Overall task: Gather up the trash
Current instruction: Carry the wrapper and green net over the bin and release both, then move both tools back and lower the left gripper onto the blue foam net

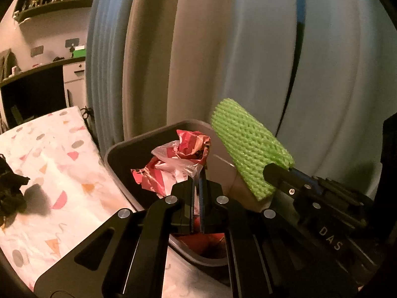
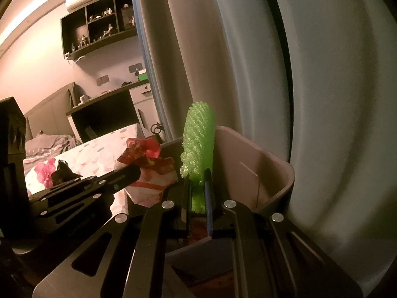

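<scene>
A: Left gripper [image 1: 197, 173], lower middle of the left wrist view?

B: Clamped tight on a crumpled red and white plastic bag [image 1: 178, 160]. Held just above the open top of the bin [image 1: 116, 156], sticking up past the pads.

A: And the right gripper [image 2: 198, 173]?

B: Pinched on a piece of green foam netting [image 2: 198, 139]. Standing upright from the jaws at the middle of the right wrist view, over the near part of the bin [image 2: 250, 159]. Seen too in the left wrist view, at right of centre, tilted up and to the left.

A: Bin itself?

B: Grey, close against the pale curtain [image 1: 248, 49] filling the right side of both views. Something red down inside, too dim to name.

A: Anything left on the table?

B: Patterned cloth [image 1: 49, 149] at lower left of the left wrist view, with a dark crumpled lump [image 1: 11, 188] at the far left edge. In the right wrist view, a pink scrap [image 2: 46, 170] beside that dark lump, at middle left.
</scene>
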A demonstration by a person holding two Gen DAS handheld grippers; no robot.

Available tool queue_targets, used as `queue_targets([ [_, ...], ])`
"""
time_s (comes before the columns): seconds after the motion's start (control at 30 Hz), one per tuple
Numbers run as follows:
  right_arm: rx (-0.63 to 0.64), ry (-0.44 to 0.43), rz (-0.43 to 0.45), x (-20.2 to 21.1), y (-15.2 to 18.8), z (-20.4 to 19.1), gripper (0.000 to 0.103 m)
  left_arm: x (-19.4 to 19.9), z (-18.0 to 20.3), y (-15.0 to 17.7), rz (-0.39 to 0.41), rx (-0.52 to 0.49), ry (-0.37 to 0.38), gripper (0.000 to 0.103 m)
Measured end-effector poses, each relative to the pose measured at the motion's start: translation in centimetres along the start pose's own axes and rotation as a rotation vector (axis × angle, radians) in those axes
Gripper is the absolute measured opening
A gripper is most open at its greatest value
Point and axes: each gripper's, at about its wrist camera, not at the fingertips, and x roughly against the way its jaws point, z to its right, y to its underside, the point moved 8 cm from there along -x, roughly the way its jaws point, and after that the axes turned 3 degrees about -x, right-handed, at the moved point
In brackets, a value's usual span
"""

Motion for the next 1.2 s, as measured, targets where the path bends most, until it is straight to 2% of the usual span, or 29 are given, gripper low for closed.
queue_targets([
  [0.17,-0.014,-0.006,-0.016,-0.6,0.1,0.3,0.010,-0.3,-0.1,0.3,-0.007,0.015,0.028,0.003],
  [0.27,-0.009,-0.005,-0.024,-0.9,0.1,0.4,0.010,-0.5,-0.2,0.6,-0.017,0.014,0.031,0.007],
  [0.33,-0.006,-0.004,-0.027,-1.0,0.1,0.4,0.010,-0.5,-0.5,0.8,-0.026,0.034,0.043,0.015],
  [0.4,-0.005,-0.006,-0.030,-1.0,0.2,0.4,0.010,-0.5,-1.0,1.0,-0.032,0.054,0.036,0.036],
  [0.47,-0.004,-0.009,-0.031,-1.0,0.1,0.4,0.010,0.0,-1.9,1.0,-0.022,0.078,0.012,0.050],
  [0.57,0.002,-0.008,-0.035,-1.1,0.1,0.4,0.011,1.2,-3.0,0.8,0.003,0.099,-0.034,0.064],
  [0.6,0.002,-0.008,-0.038,-1.1,0.2,0.4,0.013,1.9,-3.5,0.7,0.017,0.102,-0.061,0.072],
  [0.7,0.007,-0.008,-0.031,-1.0,0.0,0.1,0.026,3.8,-4.5,0.6,0.048,0.107,-0.123,0.084],
  [0.8,0.009,-0.006,-0.021,-0.7,-0.1,0.0,0.030,5.6,-5.6,0.8,0.060,0.124,-0.182,0.088],
  [1.0,0.025,-0.013,0.007,0.9,-0.2,-1.4,0.042,9.7,-7.3,2.0,0.074,0.141,-0.307,0.089],
  [1.17,0.056,-0.020,0.045,2.8,0.0,-3.7,0.066,13.2,-9.3,3.5,0.079,0.172,-0.398,0.089],
  [1.2,0.062,-0.027,0.054,3.3,0.2,-4.4,0.068,14.0,-9.9,4.0,0.079,0.177,-0.419,0.089],
])
